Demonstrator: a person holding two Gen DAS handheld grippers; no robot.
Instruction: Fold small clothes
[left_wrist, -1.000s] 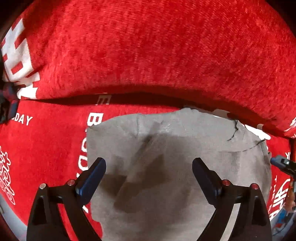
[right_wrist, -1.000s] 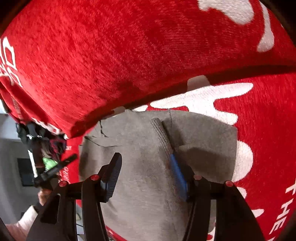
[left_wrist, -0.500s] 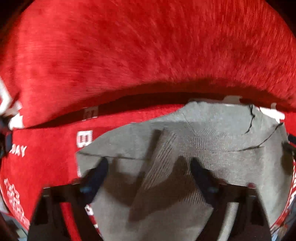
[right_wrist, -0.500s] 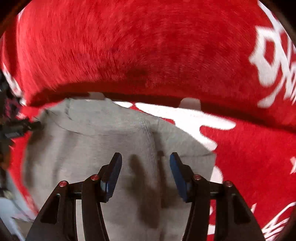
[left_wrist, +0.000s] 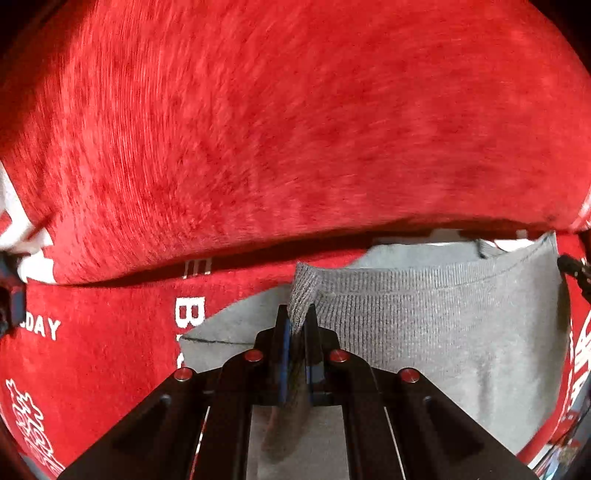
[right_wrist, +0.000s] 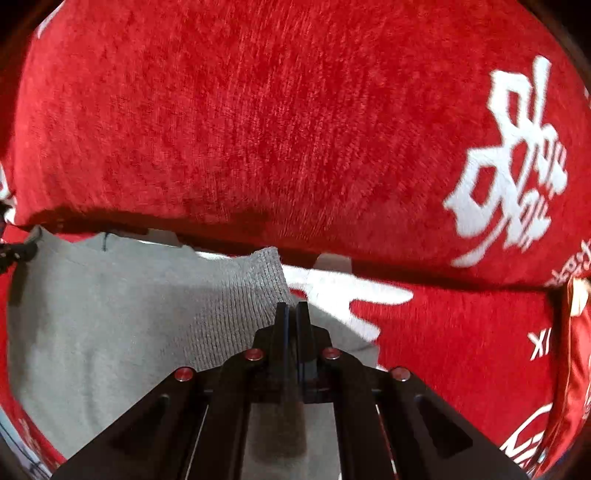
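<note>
Two grippers work on one small grey knit garment (left_wrist: 443, 332) that lies on a red plush cover (left_wrist: 103, 354) printed with white lettering.

From the left wrist camera, the left gripper (left_wrist: 295, 321) sits at the lower centre of the frame with its jaws pressed together on a raised fold of the garment's ribbed edge; the pinched strip stands up between the black fingers and bends toward the upper left. The rest of the grey cloth spreads to the right and lower right of the frame, its ribbed band running along the top edge. A big red cushion (left_wrist: 295, 129) fills the whole upper half, with a dark gap under it.

From the right wrist camera, the right gripper (right_wrist: 291, 314) is likewise at lower centre, jaws closed tight on the cloth at the garment's ribbed right-hand corner (right_wrist: 258, 280), which lifts into a peak just above and left of the fingertips. The grey cloth (right_wrist: 110, 314) covers the left and lower left of that frame. White printed shapes (right_wrist: 351, 295) on the red cover show to the right of the fingers, and a large white character (right_wrist: 509, 170) marks the cushion at the upper right.
</note>
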